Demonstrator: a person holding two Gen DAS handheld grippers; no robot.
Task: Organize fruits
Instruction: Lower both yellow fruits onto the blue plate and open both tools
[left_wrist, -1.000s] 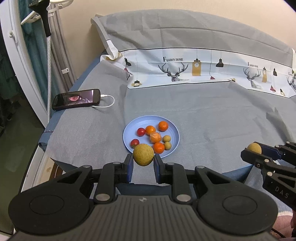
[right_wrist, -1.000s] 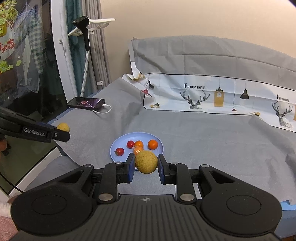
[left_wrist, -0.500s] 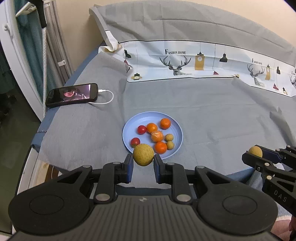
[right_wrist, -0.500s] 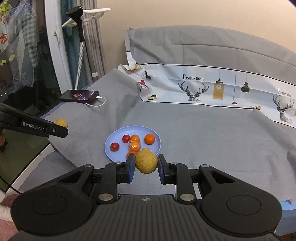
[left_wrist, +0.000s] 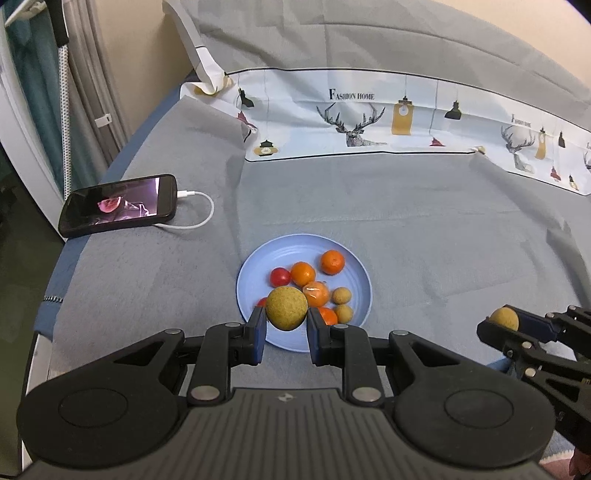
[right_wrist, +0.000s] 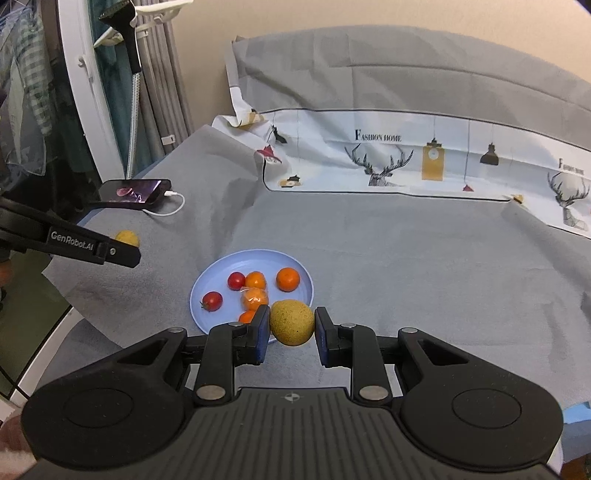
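A light blue plate (left_wrist: 354, 269) on the grey cloth holds oranges, red tomatoes and small yellow-brown fruits. My left gripper (left_wrist: 286, 319) is shut on a round yellow-green fruit (left_wrist: 286, 308) and holds it over the plate's near edge. My right gripper (right_wrist: 290, 326) is shut on a second yellow-green fruit (right_wrist: 292, 322) at the near right rim of the plate (right_wrist: 218, 269). Each gripper shows in the other's view, the right (left_wrist: 496, 326) at the right, the left (right_wrist: 123, 251) at the left.
A black phone (left_wrist: 118, 205) with a lit screen and white cable lies at the bed's left edge. A white deer-print cloth (left_wrist: 369, 118) runs across the back. A curtain and stand are at the left.
Both grippers have moved forward toward the plate with their fruits still held. The plate now looks closer in both views.
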